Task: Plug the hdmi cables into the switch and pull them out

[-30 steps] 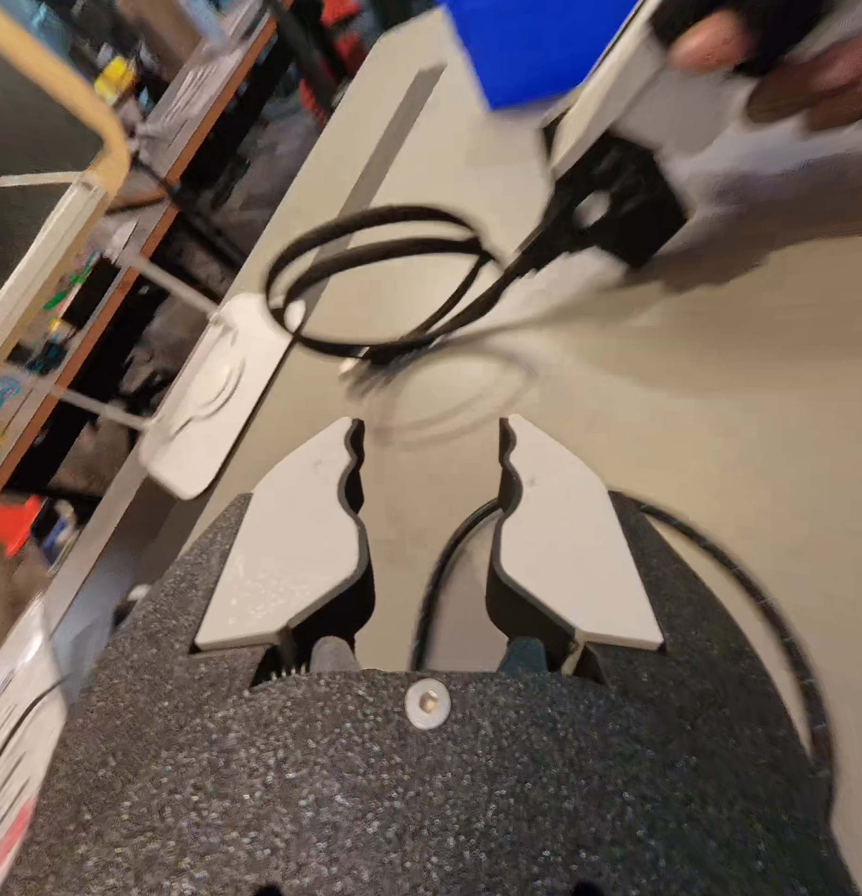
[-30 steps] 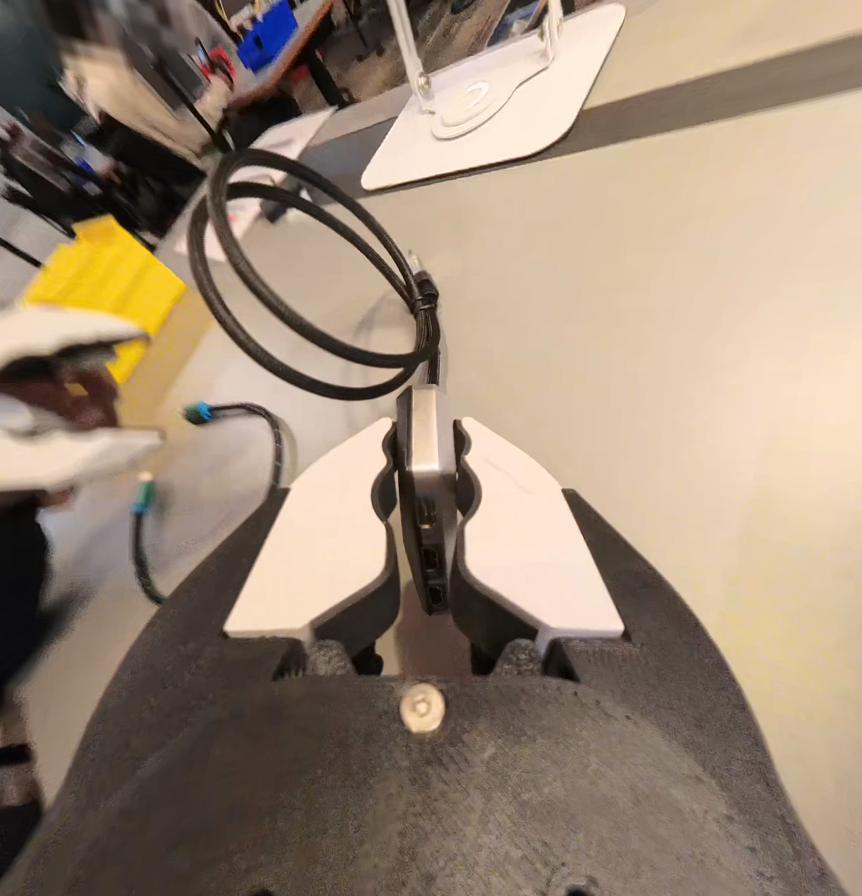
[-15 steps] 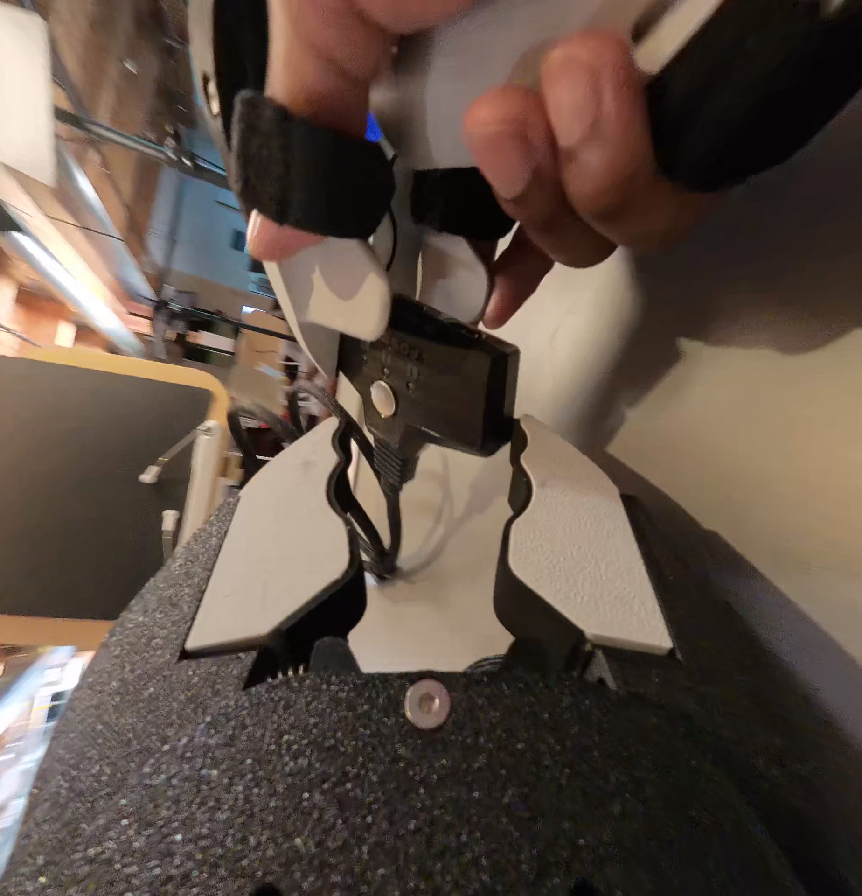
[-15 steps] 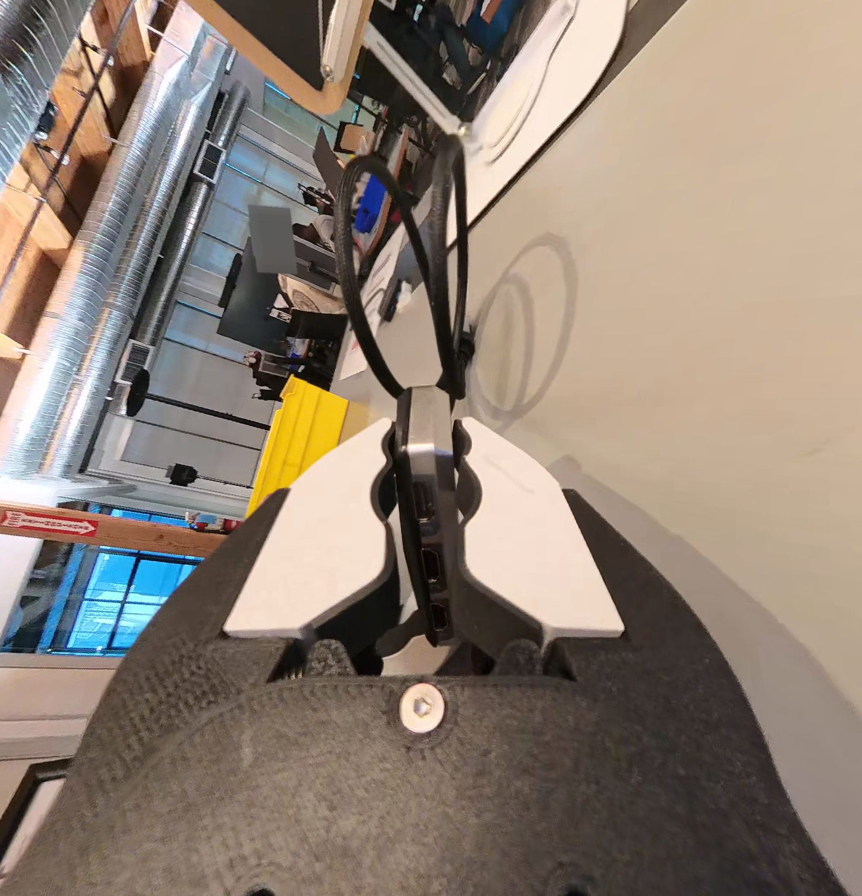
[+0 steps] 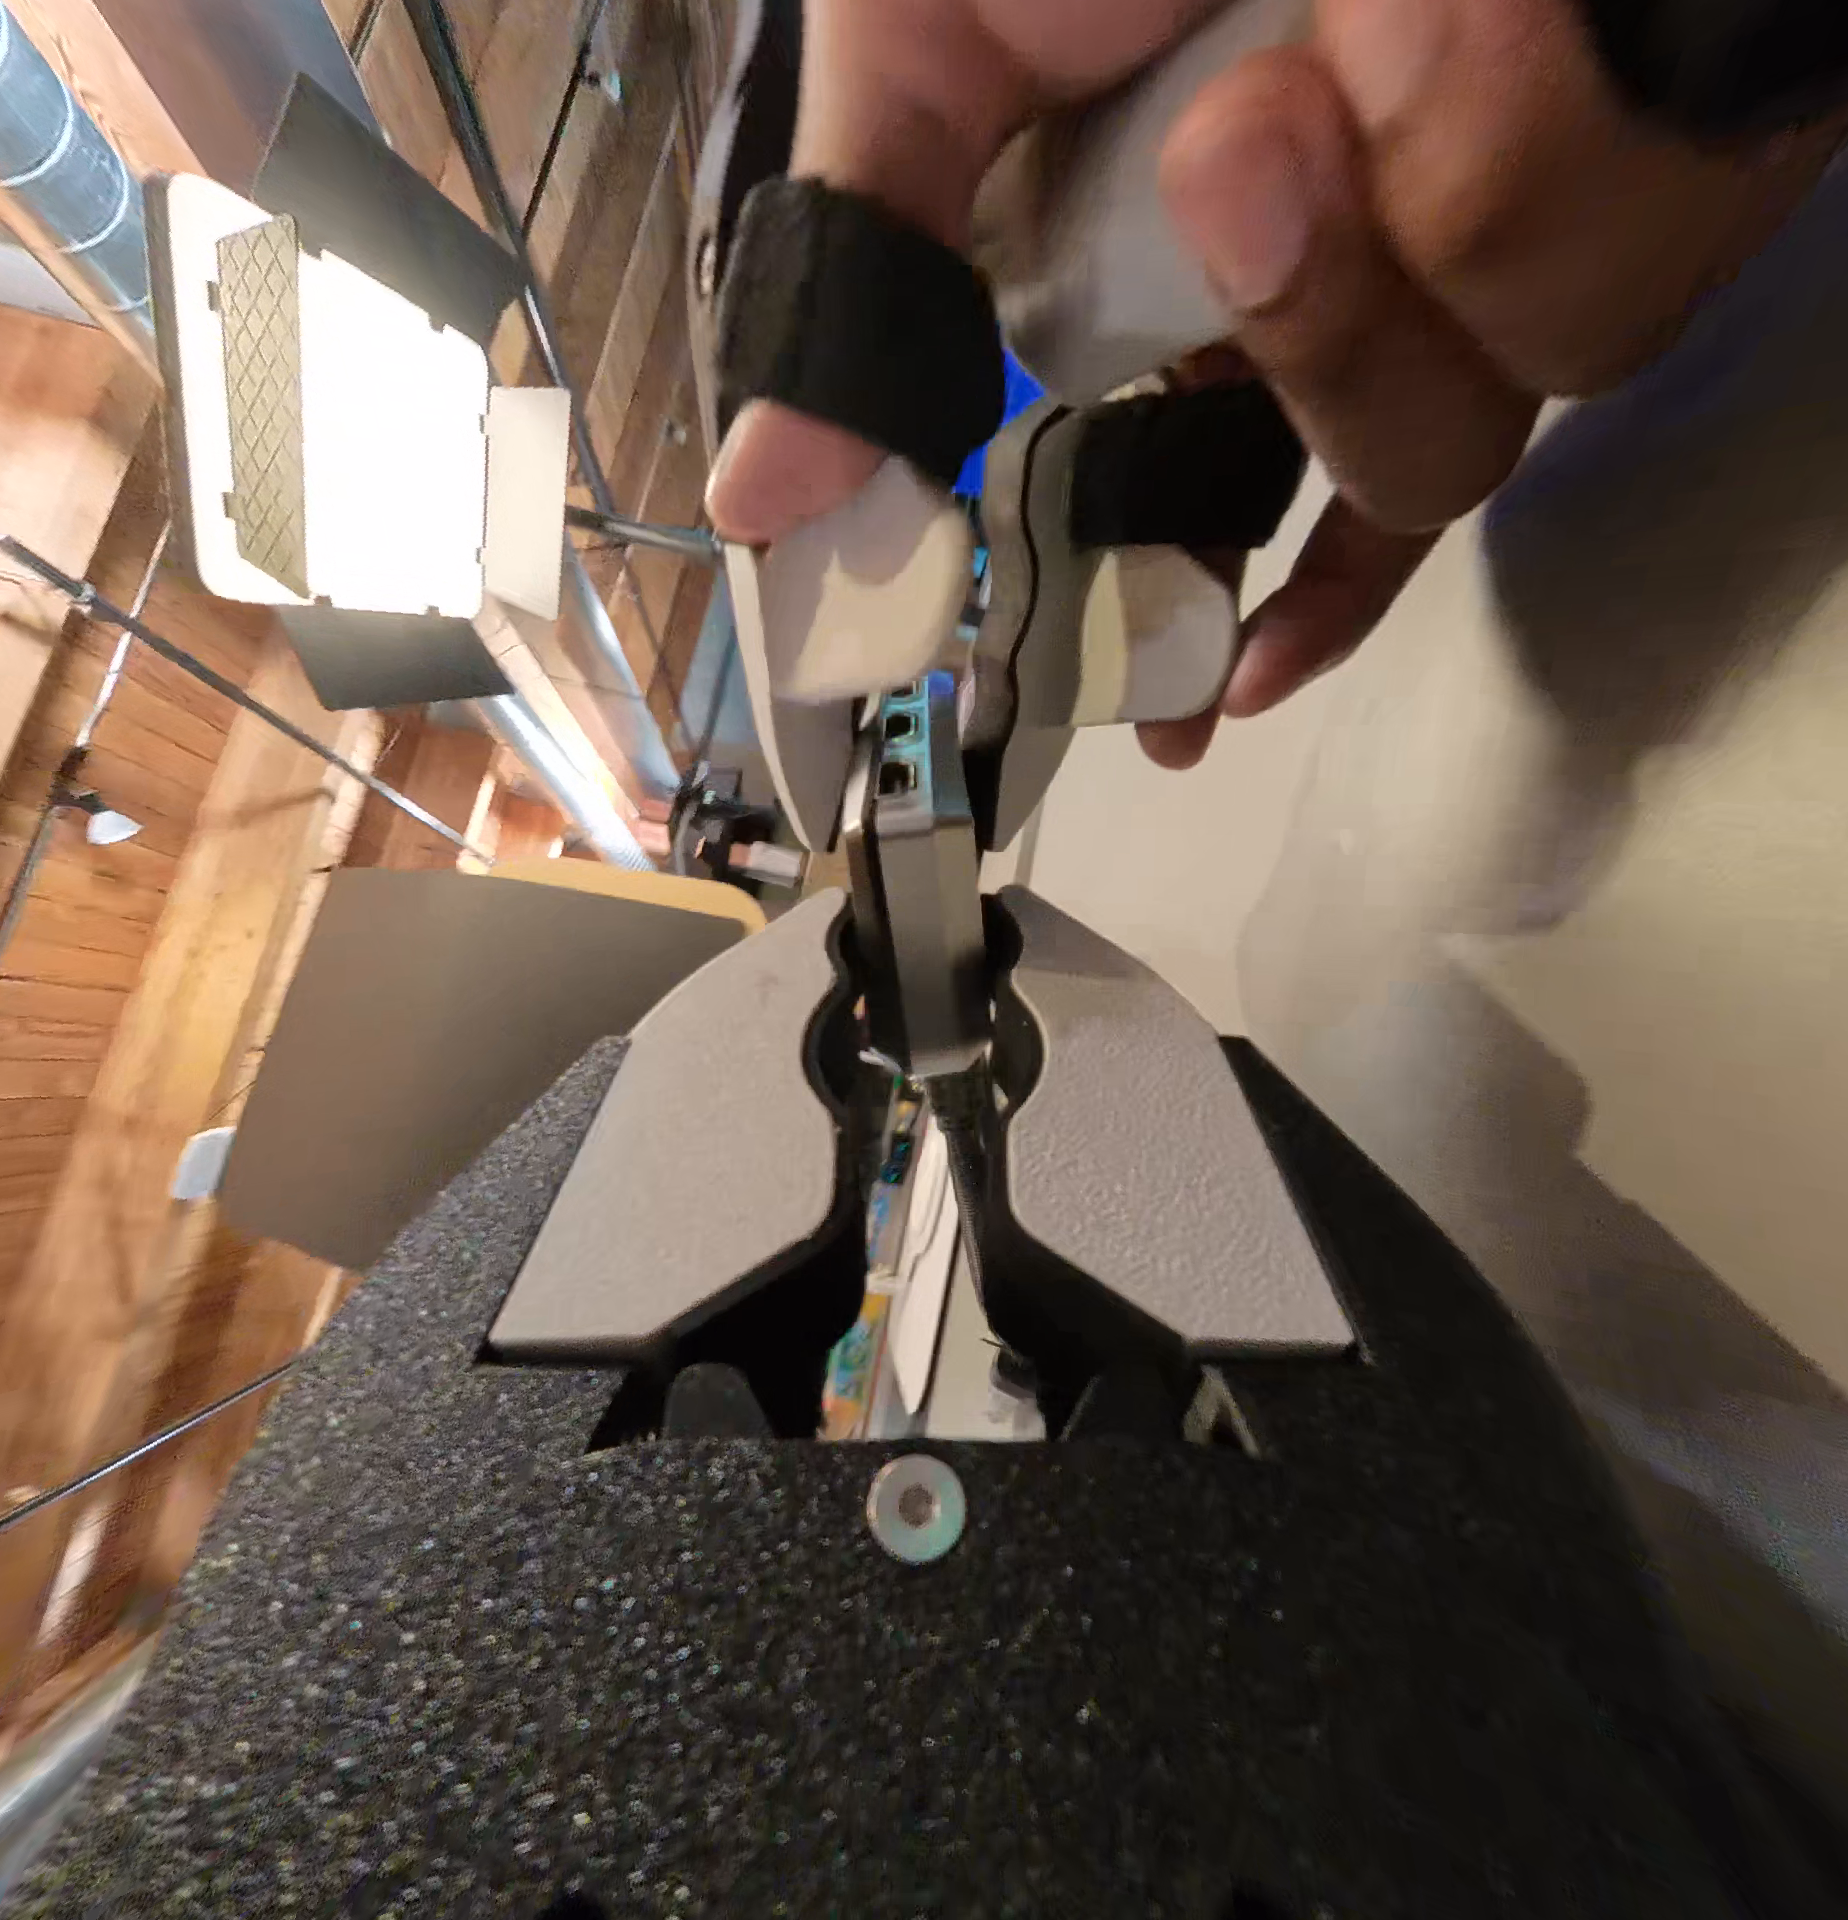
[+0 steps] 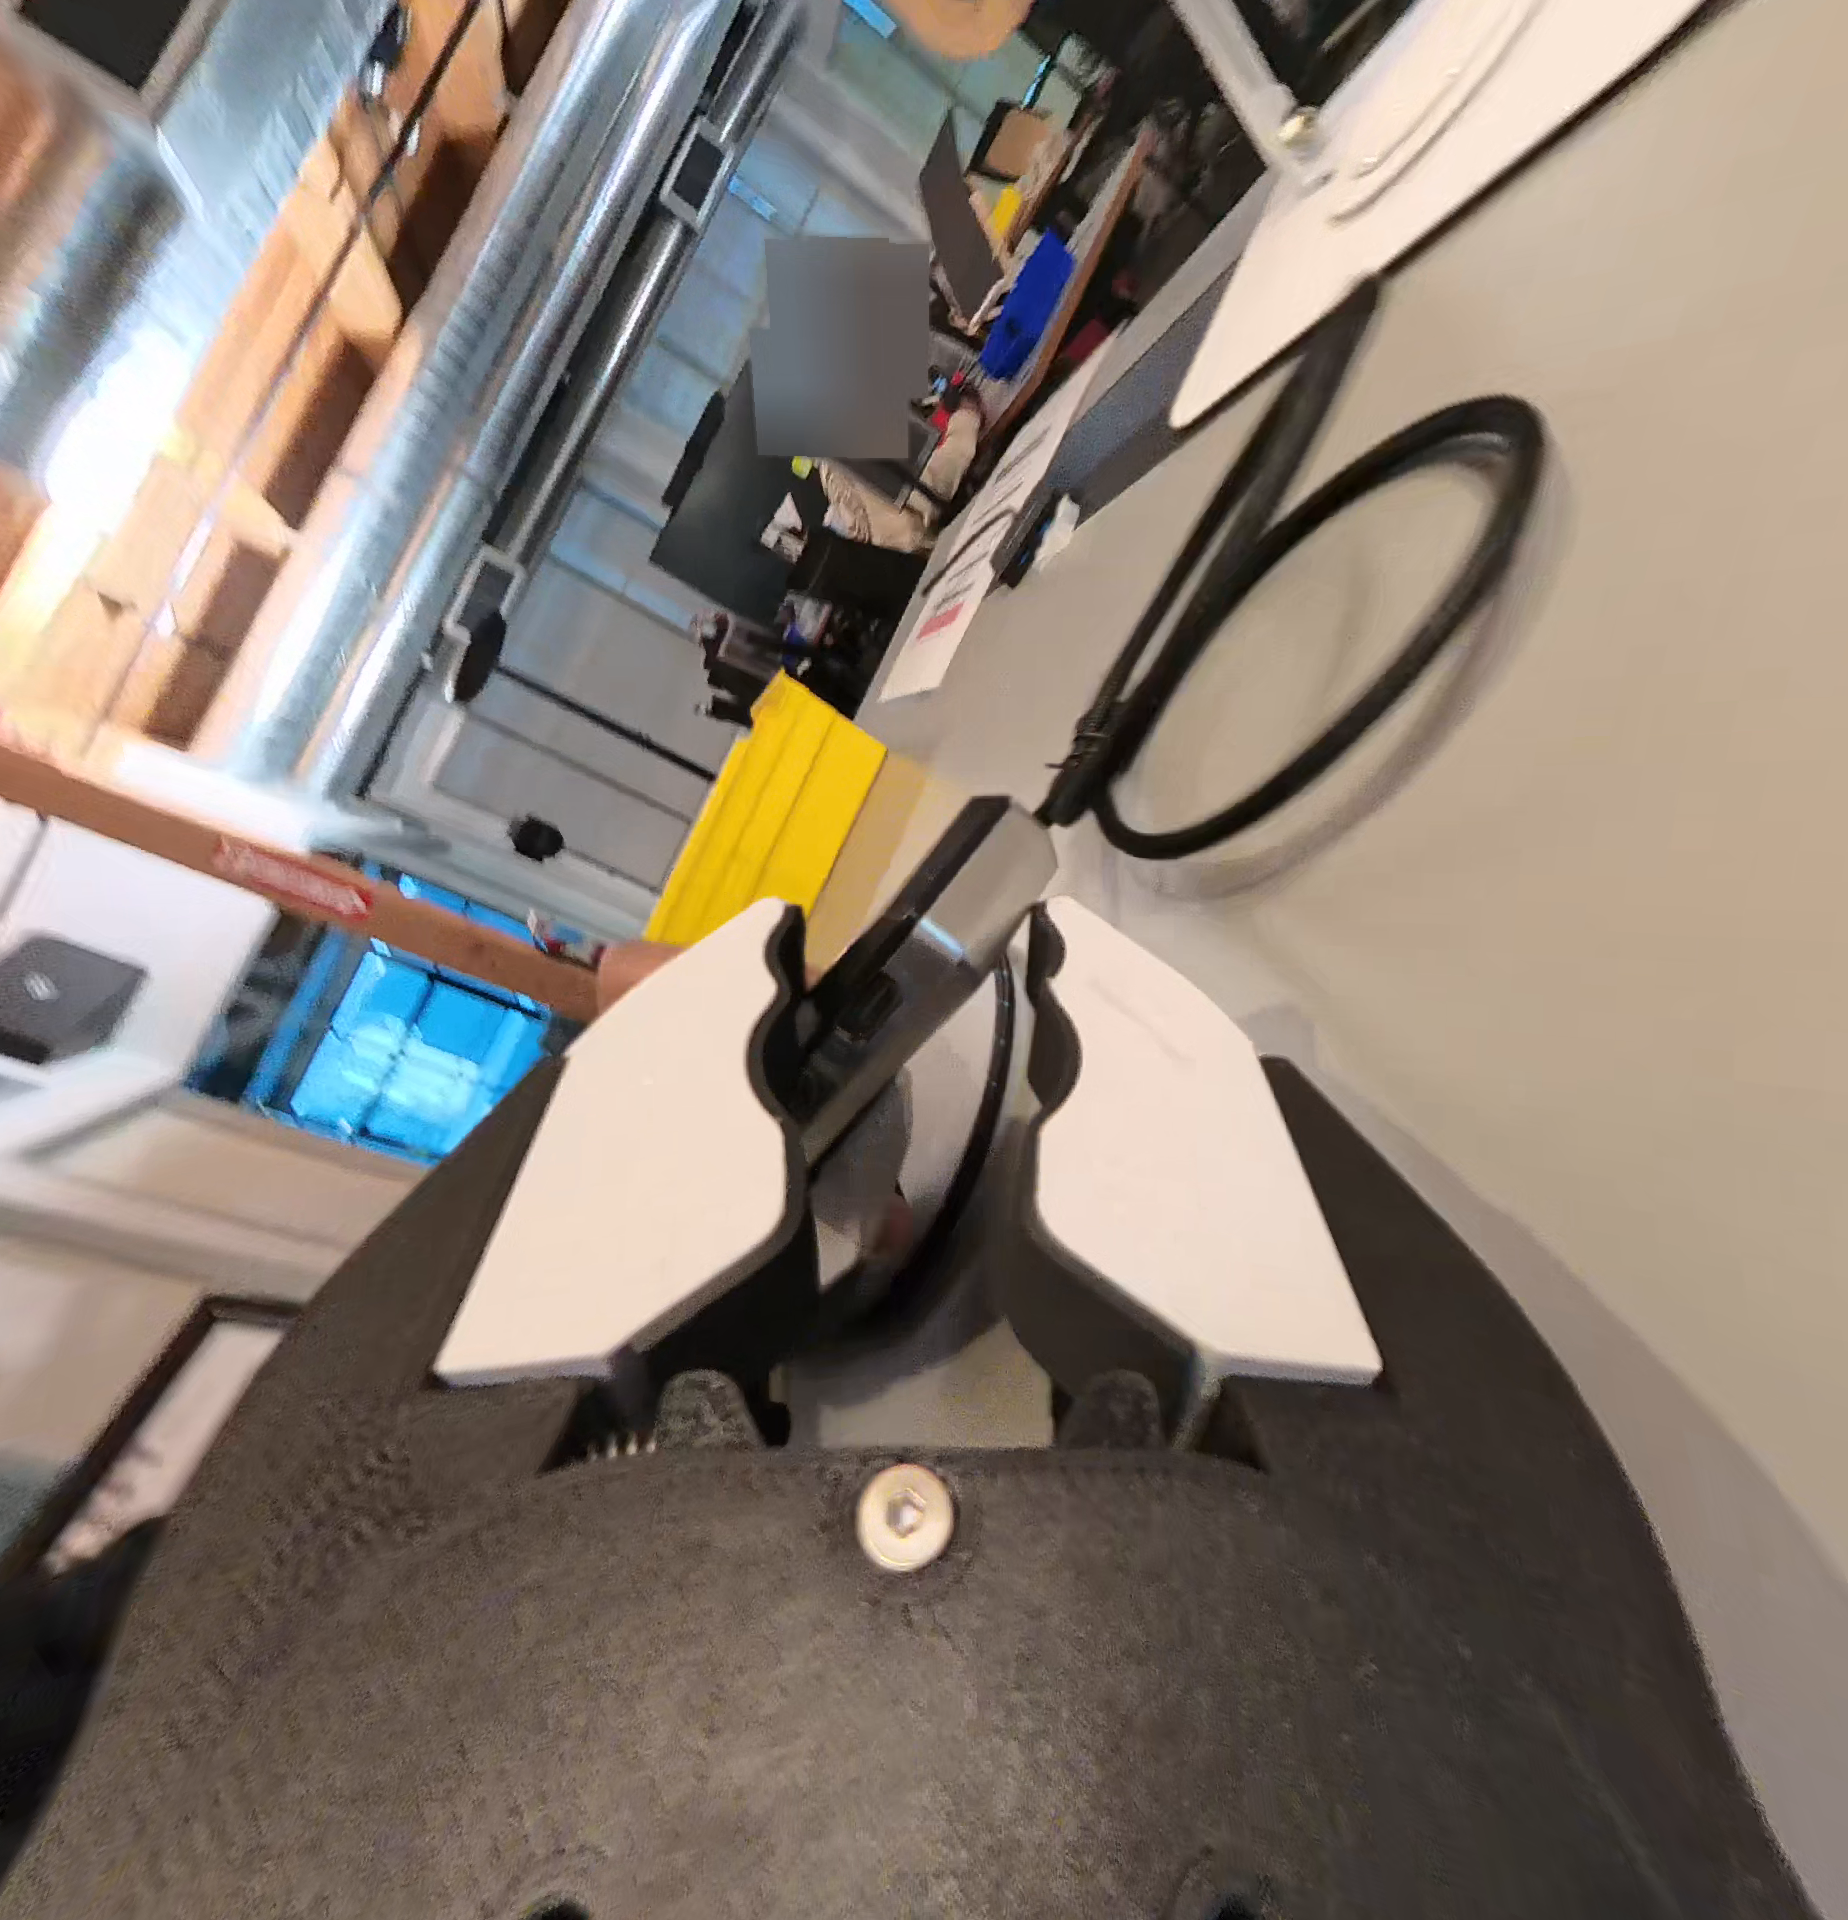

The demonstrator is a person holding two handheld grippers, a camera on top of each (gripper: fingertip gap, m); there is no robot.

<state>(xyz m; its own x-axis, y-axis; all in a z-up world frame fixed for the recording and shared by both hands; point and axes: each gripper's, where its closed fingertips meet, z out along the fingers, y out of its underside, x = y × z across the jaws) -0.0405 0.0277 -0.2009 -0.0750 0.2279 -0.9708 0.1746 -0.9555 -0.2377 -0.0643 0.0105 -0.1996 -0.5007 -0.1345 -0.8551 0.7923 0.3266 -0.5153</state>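
Pinching the switch (image 5: 915,935) edgewise, left tongs (image 5: 918,971); right tongs (image 6: 915,997) seemingly loosened.

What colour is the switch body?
Dark grey metallic switch with a black face; clearest in the left wrist view.

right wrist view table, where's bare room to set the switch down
Bare: the table right of the cable loop, below the white stand base. Crowded: left of the loop, by the switch and paper sheets.
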